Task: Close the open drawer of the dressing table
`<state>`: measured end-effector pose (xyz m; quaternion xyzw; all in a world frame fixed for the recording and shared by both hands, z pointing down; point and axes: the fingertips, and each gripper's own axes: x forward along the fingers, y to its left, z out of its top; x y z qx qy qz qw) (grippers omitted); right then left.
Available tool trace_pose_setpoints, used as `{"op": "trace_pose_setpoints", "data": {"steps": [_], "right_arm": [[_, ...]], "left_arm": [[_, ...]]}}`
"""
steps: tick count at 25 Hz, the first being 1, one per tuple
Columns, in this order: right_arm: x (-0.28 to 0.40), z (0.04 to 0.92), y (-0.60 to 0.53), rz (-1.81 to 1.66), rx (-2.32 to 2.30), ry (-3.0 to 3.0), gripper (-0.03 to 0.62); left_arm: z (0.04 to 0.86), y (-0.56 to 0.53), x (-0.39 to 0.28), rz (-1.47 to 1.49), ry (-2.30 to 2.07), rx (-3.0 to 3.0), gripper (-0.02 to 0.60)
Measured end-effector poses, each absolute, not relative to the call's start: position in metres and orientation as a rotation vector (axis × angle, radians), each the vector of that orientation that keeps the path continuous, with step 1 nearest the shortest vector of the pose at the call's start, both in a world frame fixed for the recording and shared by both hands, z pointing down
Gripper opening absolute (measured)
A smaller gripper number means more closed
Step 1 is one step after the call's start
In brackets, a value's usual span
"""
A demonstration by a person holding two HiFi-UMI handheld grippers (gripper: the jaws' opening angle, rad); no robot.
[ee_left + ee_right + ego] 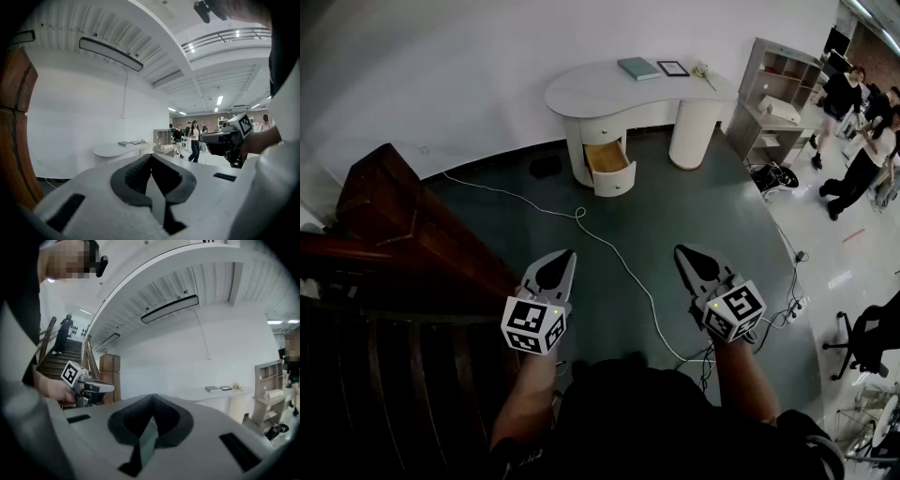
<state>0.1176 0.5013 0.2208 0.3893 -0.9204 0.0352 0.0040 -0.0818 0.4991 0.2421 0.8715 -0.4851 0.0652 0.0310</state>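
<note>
Stairs: a dark wooden staircase (389, 211) fills the left edge, beside the person.
Left gripper: the left gripper (566, 255) is held low in front of the body, jaws pressed together with nothing between them, pointing out across the floor.
Cable: a white cable (614, 251) snakes over the dark floor between the two grippers and runs on toward the furniture.
Drawer: there's the target. The open drawer (607, 157) is pulled out of the left pedestal, bare wood inside, its white front panel (617, 184) facing this way. It sits well apart from both grippers.
Dressing table: the white, kidney-shaped dressing table (609, 92) stands against the wall, with a book (638, 67), a small picture frame (673, 67) and a flower sprig (704, 72) on top.
Right gripper: the right gripper (682, 251) is level with the left one, jaws also closed and empty.
Far right: a grey shelf unit (778, 80) stands just beside the dressing table, and people (844, 98) stand beyond it.
Handling: the drawer looks rigid and light and should slide straight in. No grip is needed, so closed jaws suit it.
Where to press: flat on the middle of the front panel, near the knob. A push at a corner could skew it on its runners.
Progress: nothing touched yet, and the walk over comes first.
</note>
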Motion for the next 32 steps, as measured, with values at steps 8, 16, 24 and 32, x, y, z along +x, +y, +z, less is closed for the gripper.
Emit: {"op": "trace_pose_setpoints", "data": {"steps": [8,16,24,32], "right_arm": [[0.150,0.234,0.498,0.117,1.160,-2.888,0.003],[0.159,0.267,0.476,0.259,1.123,-2.870,0.005],[0.146,0.291,0.410,0.342,1.063,-2.813,0.005],[0.120,0.289,0.296,0.367,1.101,-2.752,0.006]], "left_arm": [[0.243,0.502,-0.058,0.170,-1.554,2.631,0.009],[0.272,0.483,-0.061,0.176,-1.569,2.530,0.009],[0.298,0.401,-0.070,0.155,-1.520,2.490,0.009],[0.295,0.278,-0.090,0.137,-1.438,2.543,0.009]]}}
